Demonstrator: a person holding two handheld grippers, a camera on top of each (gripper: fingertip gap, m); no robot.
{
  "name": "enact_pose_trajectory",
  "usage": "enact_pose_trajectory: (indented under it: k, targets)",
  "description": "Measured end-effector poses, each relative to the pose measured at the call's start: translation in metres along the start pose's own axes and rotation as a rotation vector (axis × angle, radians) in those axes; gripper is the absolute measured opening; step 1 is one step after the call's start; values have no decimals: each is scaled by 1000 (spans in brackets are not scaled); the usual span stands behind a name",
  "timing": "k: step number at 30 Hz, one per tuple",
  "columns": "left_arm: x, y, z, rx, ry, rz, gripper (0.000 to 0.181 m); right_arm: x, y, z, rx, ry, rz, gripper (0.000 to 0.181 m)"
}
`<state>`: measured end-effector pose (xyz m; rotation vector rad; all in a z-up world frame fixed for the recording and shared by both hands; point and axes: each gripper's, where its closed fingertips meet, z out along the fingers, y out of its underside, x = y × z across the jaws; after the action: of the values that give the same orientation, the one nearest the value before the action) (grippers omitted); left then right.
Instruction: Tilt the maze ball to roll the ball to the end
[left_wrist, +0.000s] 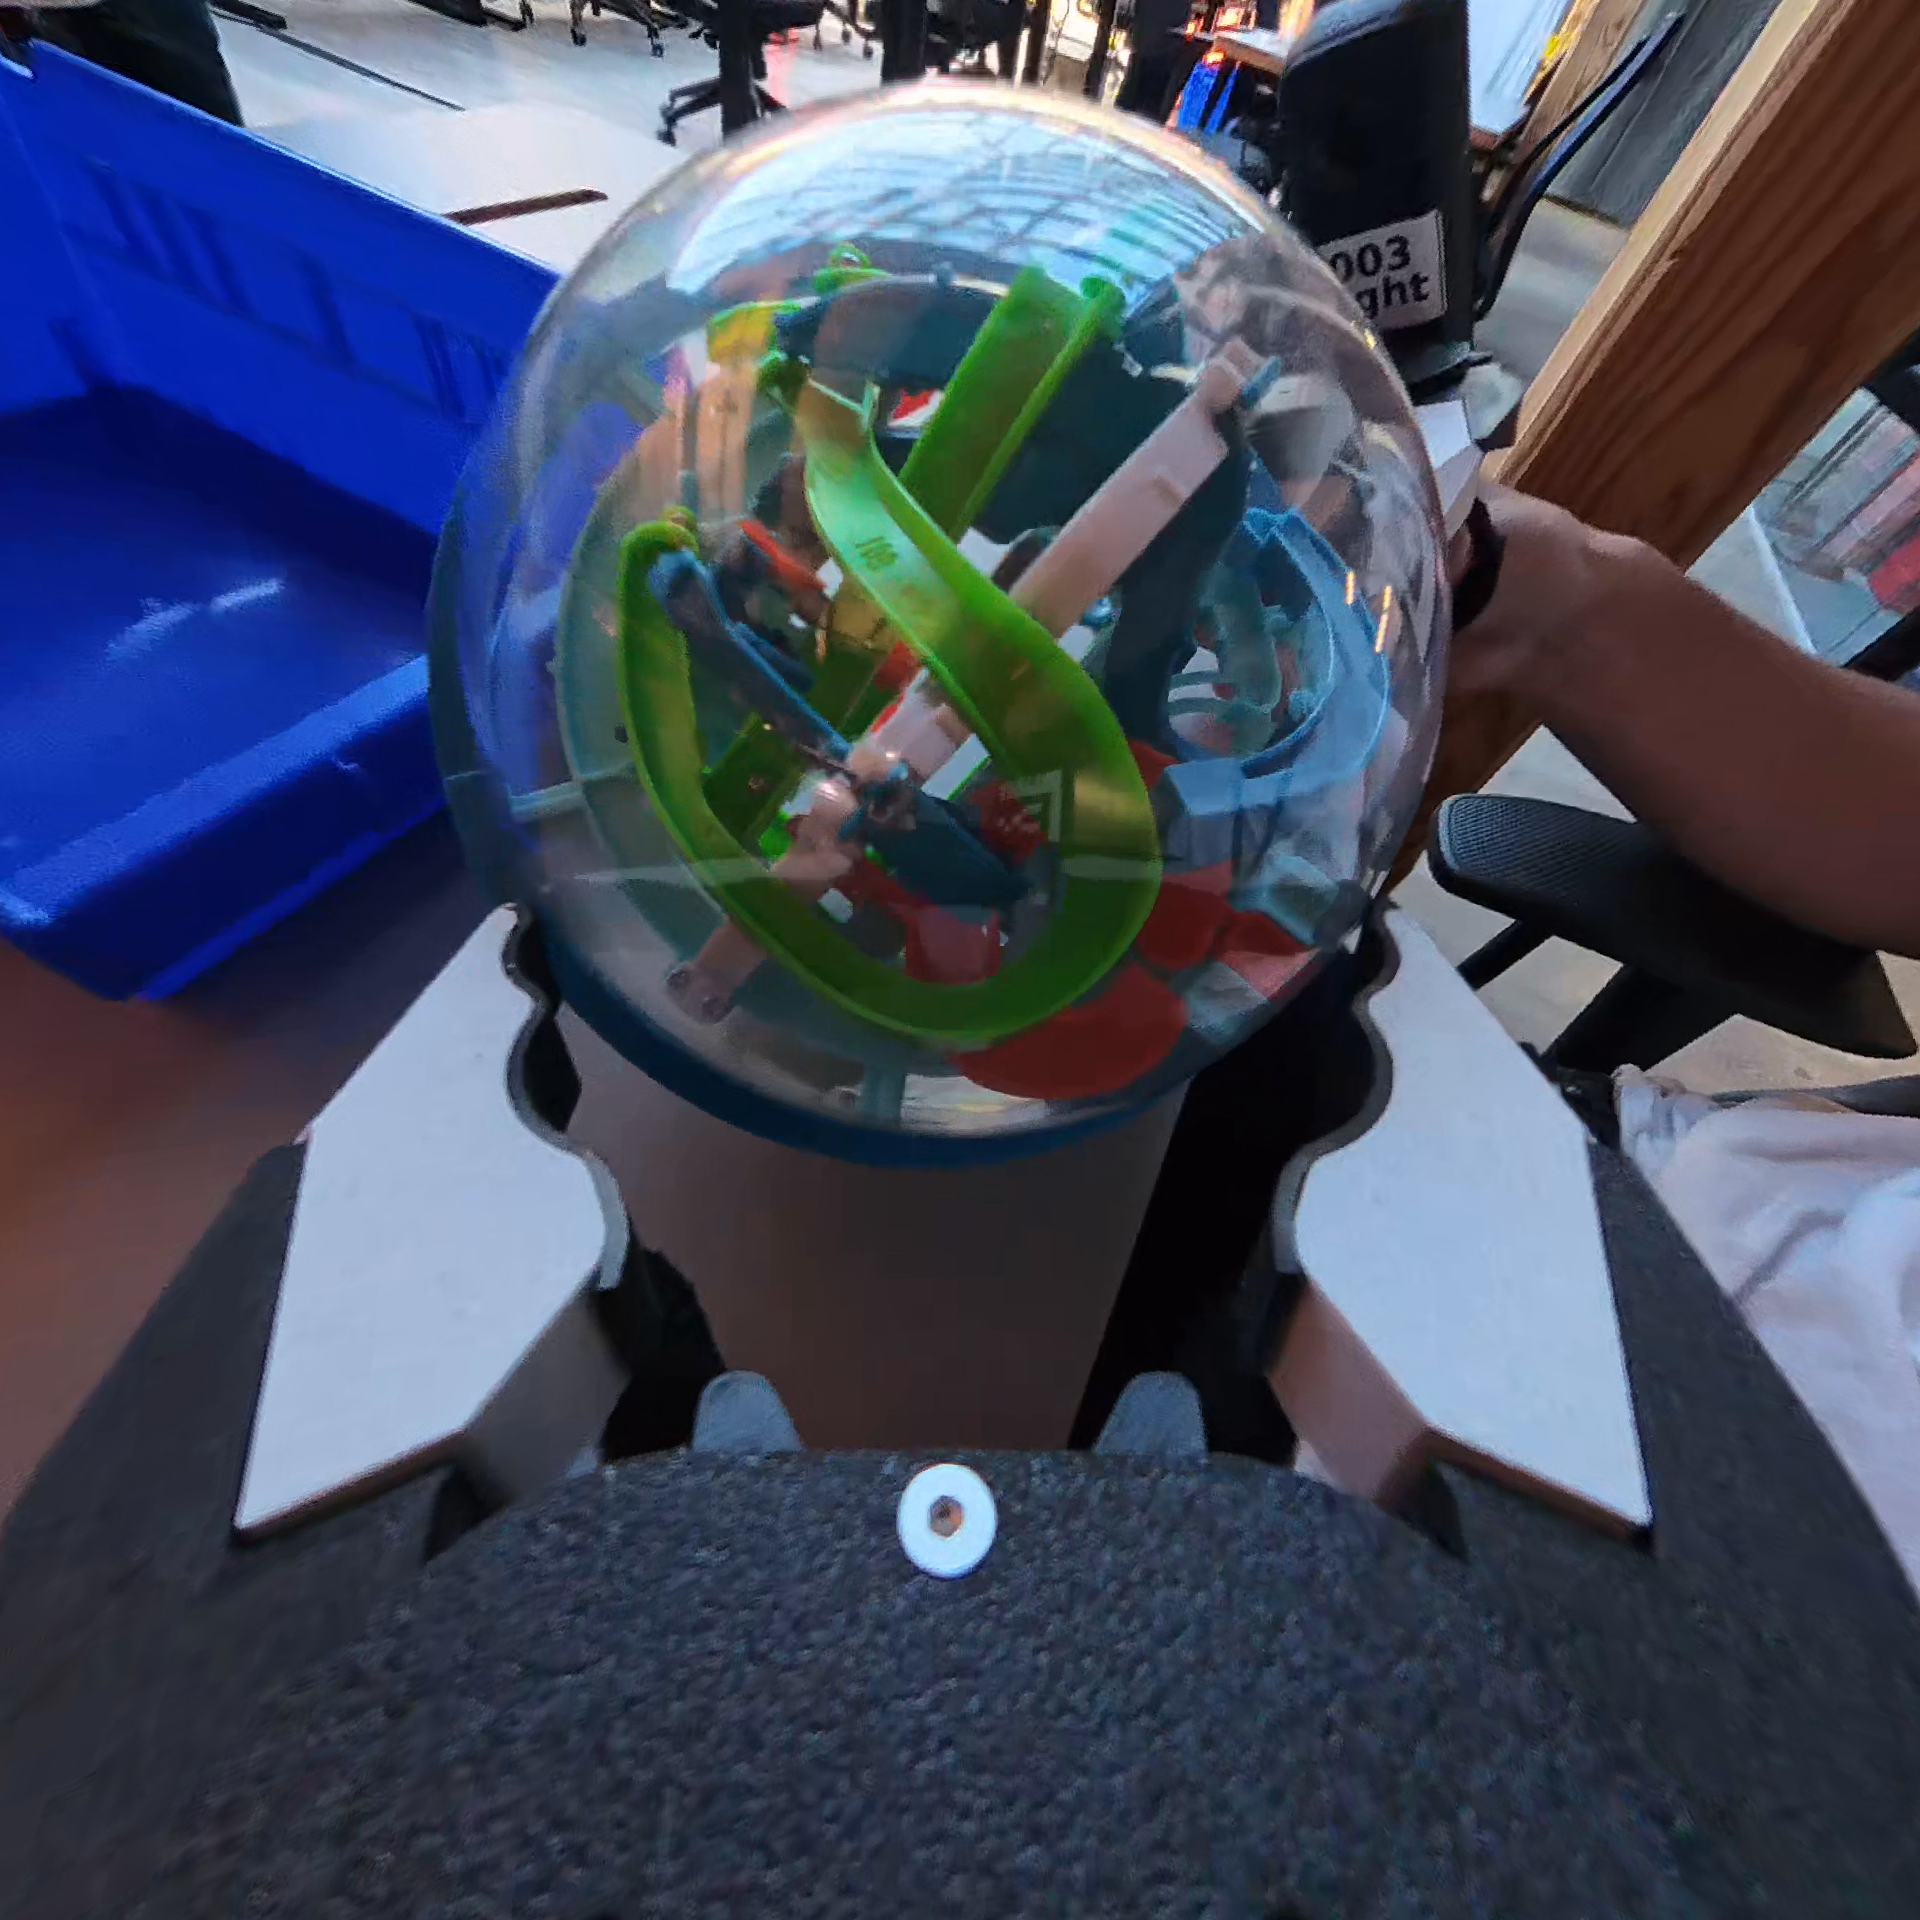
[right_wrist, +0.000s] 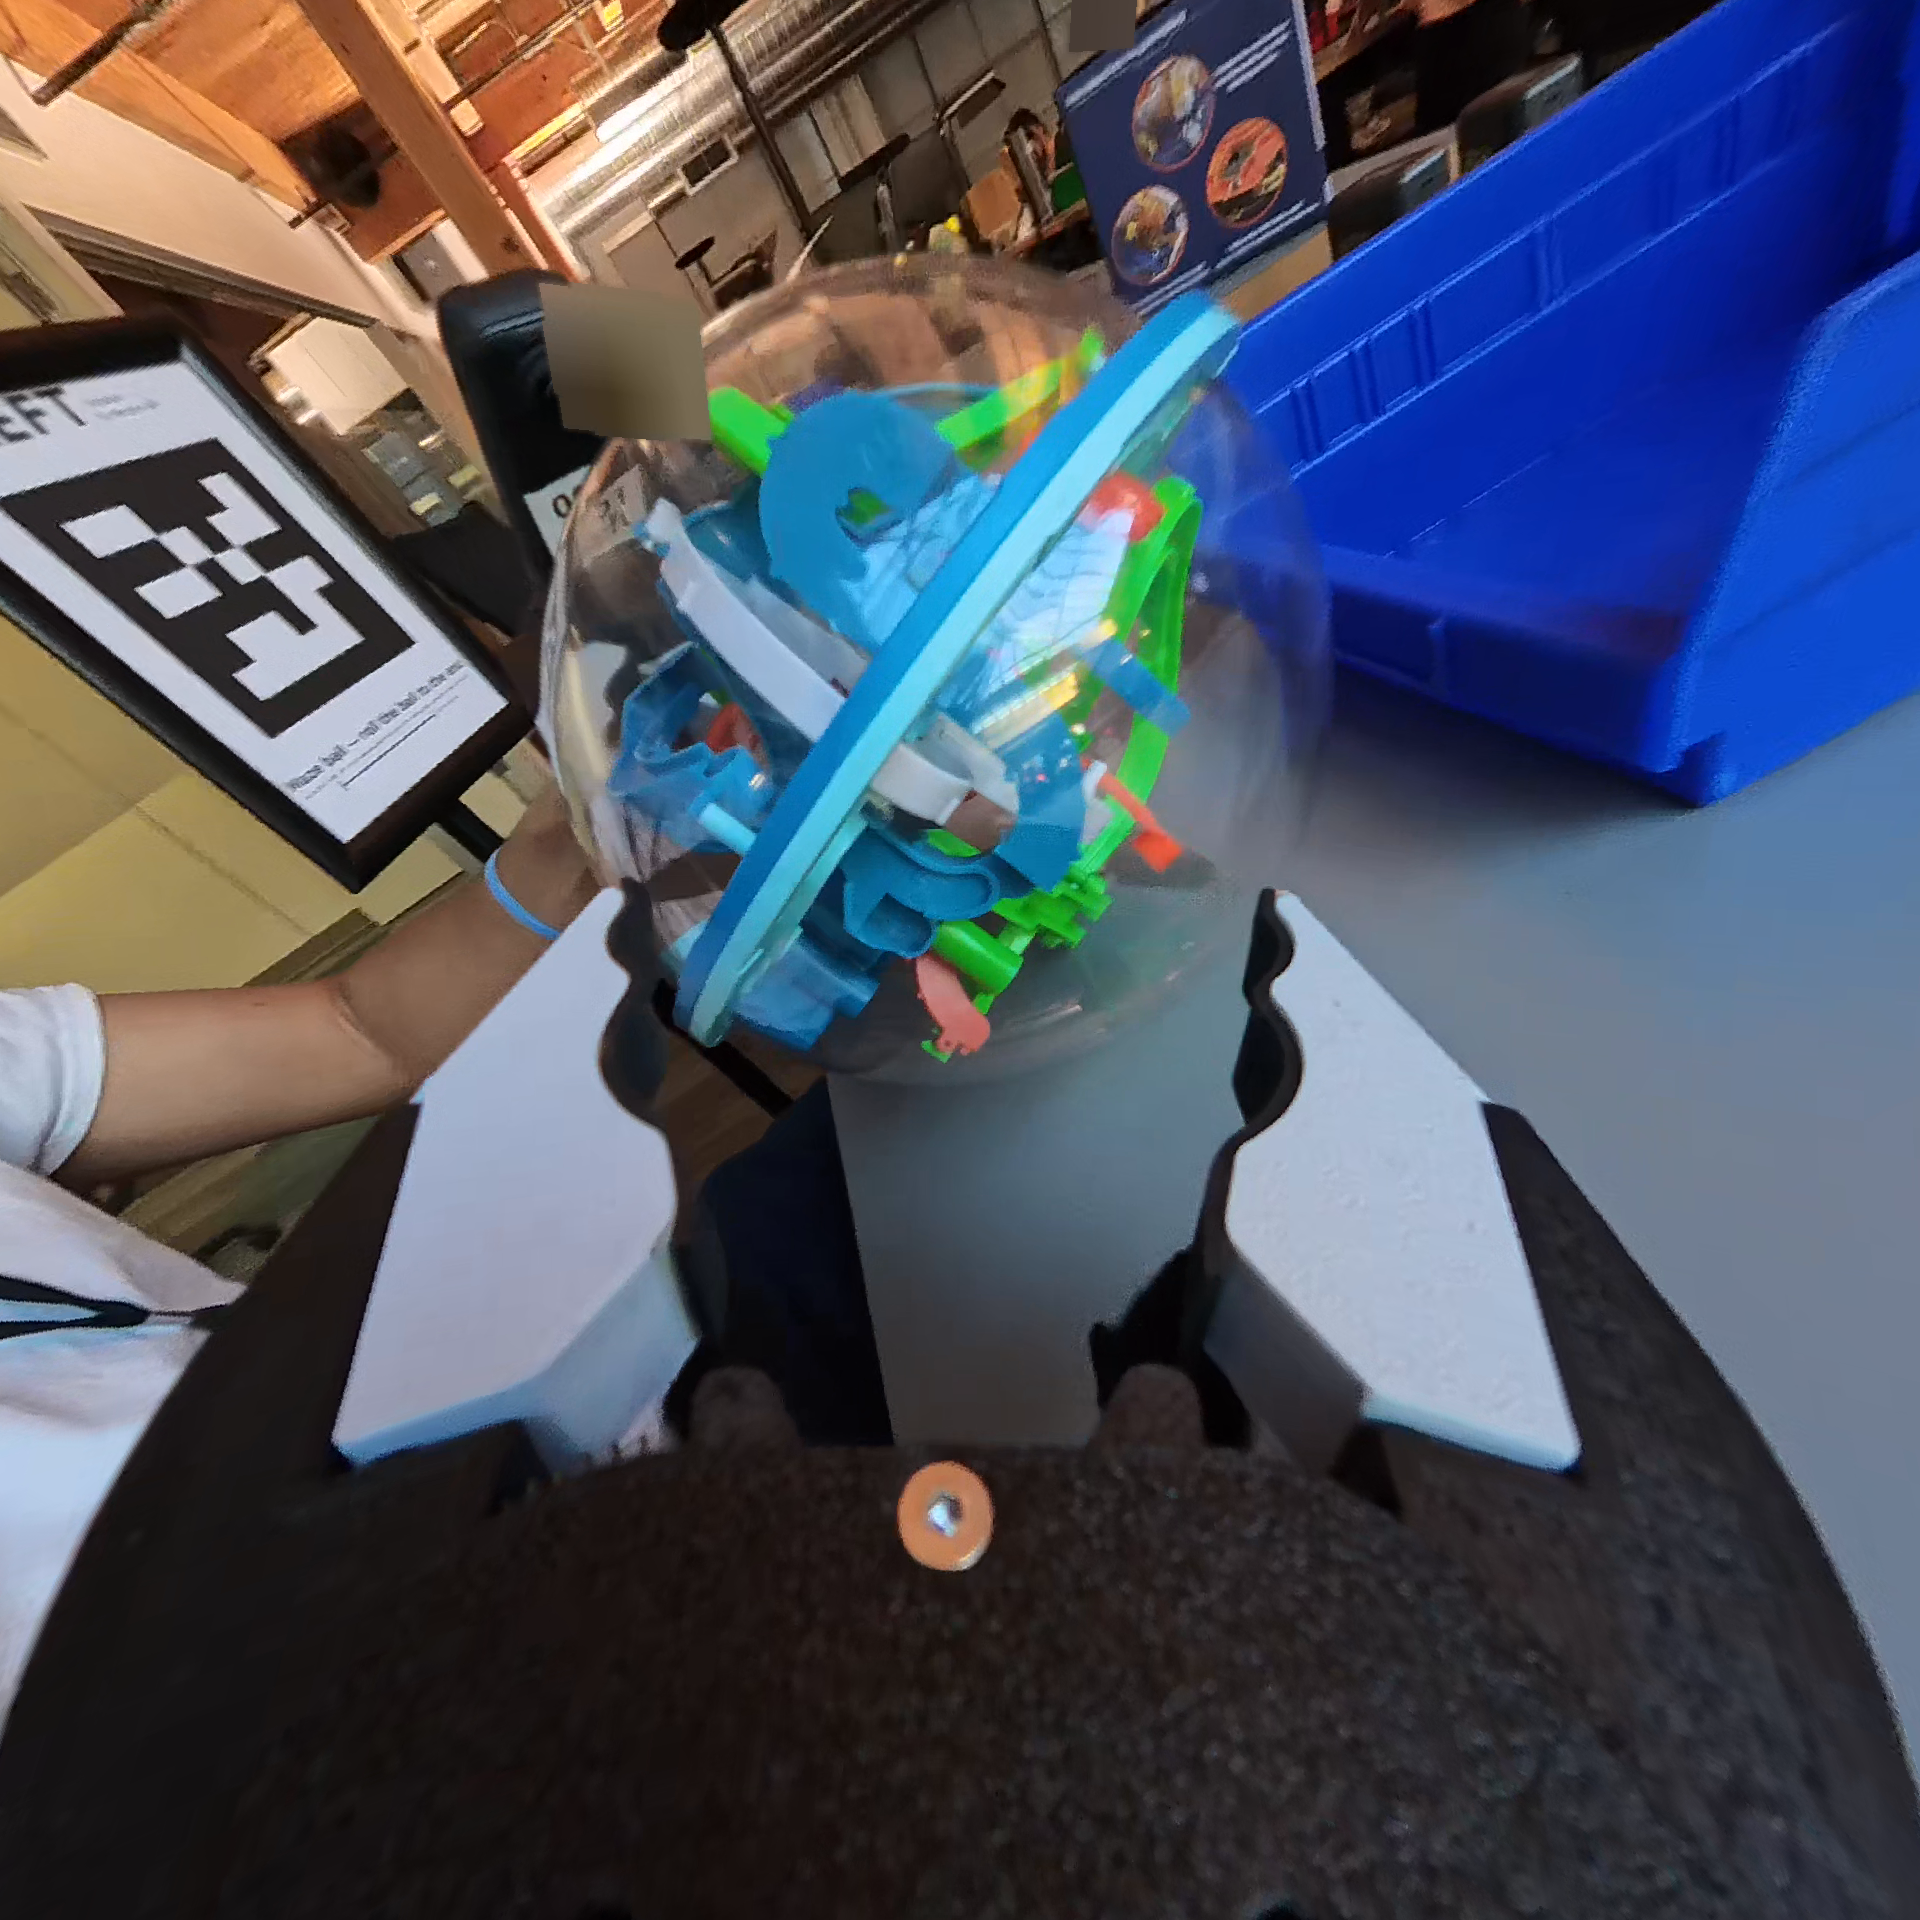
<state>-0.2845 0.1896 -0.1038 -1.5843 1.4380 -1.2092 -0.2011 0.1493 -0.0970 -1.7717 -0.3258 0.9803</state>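
The maze ball (left_wrist: 935, 623) is a clear sphere with green, blue, red and pale tracks inside. It is off the table, pinned between my two grippers from opposite sides. My left gripper (left_wrist: 951, 935) has its jaws spread wide, with the fingertips (left_wrist: 520, 956) against the ball's lower sides. In the right wrist view the ball (right_wrist: 935, 675) is tilted, its blue rim ring running diagonally. My right gripper (right_wrist: 945, 935) is also spread wide and cups it. Each gripper shows behind the ball in the other's view: the right gripper (left_wrist: 1371, 208), the left gripper (right_wrist: 499, 416). I cannot make out the small inner ball.
A blue plastic bin (left_wrist: 208, 623) stands on the table (left_wrist: 883, 1247) just left of the ball; it also shows in the right wrist view (right_wrist: 1610, 468). A framed marker sign (right_wrist: 239, 592), a wooden post (left_wrist: 1714, 312), an office chair (left_wrist: 1610, 904) and the person's forearm (right_wrist: 312, 1039) are nearby.
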Motion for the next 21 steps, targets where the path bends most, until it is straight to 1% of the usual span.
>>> enact_pose_trajectory:
  k: [3, 5, 9, 11, 12, 13, 15, 16, 18, 19, 20, 21]
  targets:
    - [-10, -4, -17, 34, -10, -51, 148, 10, -7, -17, 17, 96, -43, 111]
    - [-14, -1, -30, 57, -13, -84, 145, 14, -6, -33, 17, 176, -81, 111]
    - [-17, 20, -57, 69, -82, -120, 143, 16, 11, -60, -17, 348, -174, 113]
    - [-6, 32, -63, 76, -85, -138, 147, 13, 21, -64, -31, 399, -195, 116]
    - [4, 37, -63, 79, -68, -143, 149, 9, 26, -62, -39, 402, -181, 121]
    - [16, 41, -60, 78, -56, -142, 150, -3, 30, -56, -39, 371, -168, 125]
    - [33, 46, -51, 70, -74, -115, 149, -30, 37, -38, -42, 292, -192, 126]
    - [39, 46, -46, 71, -89, -101, 151, -39, 40, -30, -50, 283, -216, 128]
    - [46, 42, -36, 73, -103, -85, 149, -55, 40, -13, -32, 255, -229, 132]
    - [49, 40, -31, 69, -94, -77, 148, -64, 40, -3, -19, 221, -215, 132]
    - [52, 38, -27, 68, -85, -70, 143, -71, 43, 7, -23, 193, -210, 129]
    - [53, 37, -24, 70, -89, -61, 140, -70, 44, 12, -26, 214, -208, 127]
